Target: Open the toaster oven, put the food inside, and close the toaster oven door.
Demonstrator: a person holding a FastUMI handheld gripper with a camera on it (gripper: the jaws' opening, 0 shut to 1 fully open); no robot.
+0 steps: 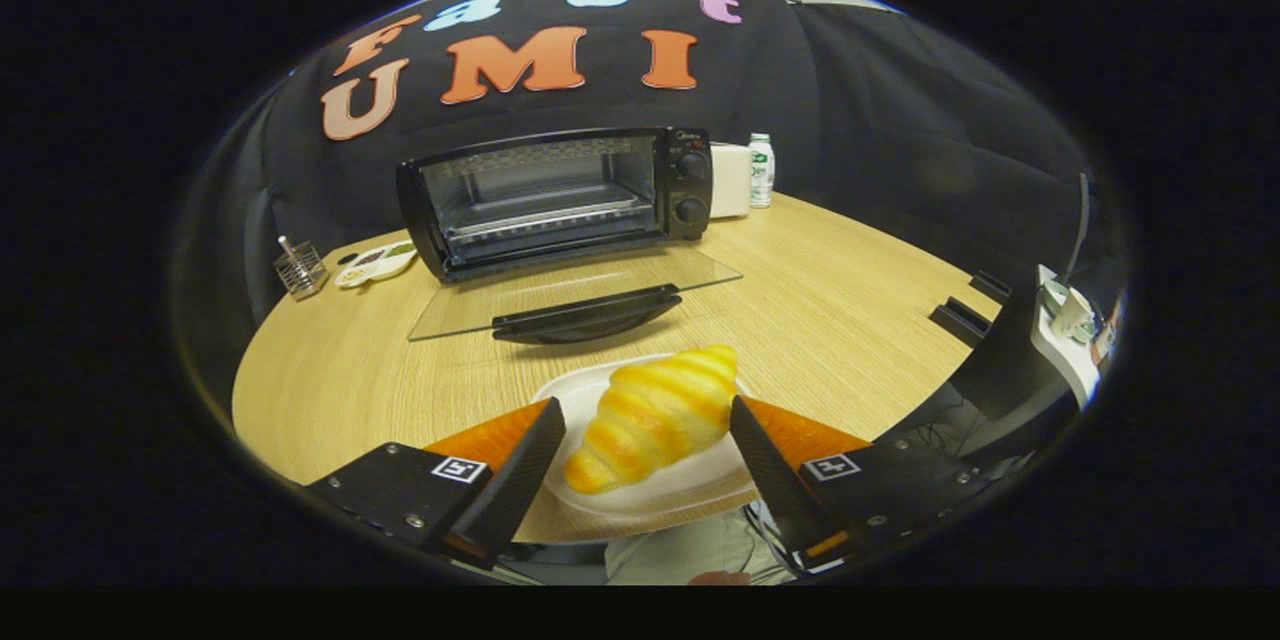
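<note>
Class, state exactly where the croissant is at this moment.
In the gripper view, the croissant lies on a white plate on the wooden table, between the open gripper's fingers, untouched, just before the toaster oven's lowered glass door.

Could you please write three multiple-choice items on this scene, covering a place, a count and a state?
1. Where is the croissant?
A. inside the toaster oven
B. on the white plate between the fingers
C. beside the bottle

2. How many knobs does the toaster oven show?
A. two
B. four
C. none

3. What state is the glass door in?
A. shut
B. half raised
C. folded down flat

Answers: 1 B, it lies on the white plate between the open jaws of the gripper. 2 A, two sit one above the other. 3 C, it lies level over the table.
</note>
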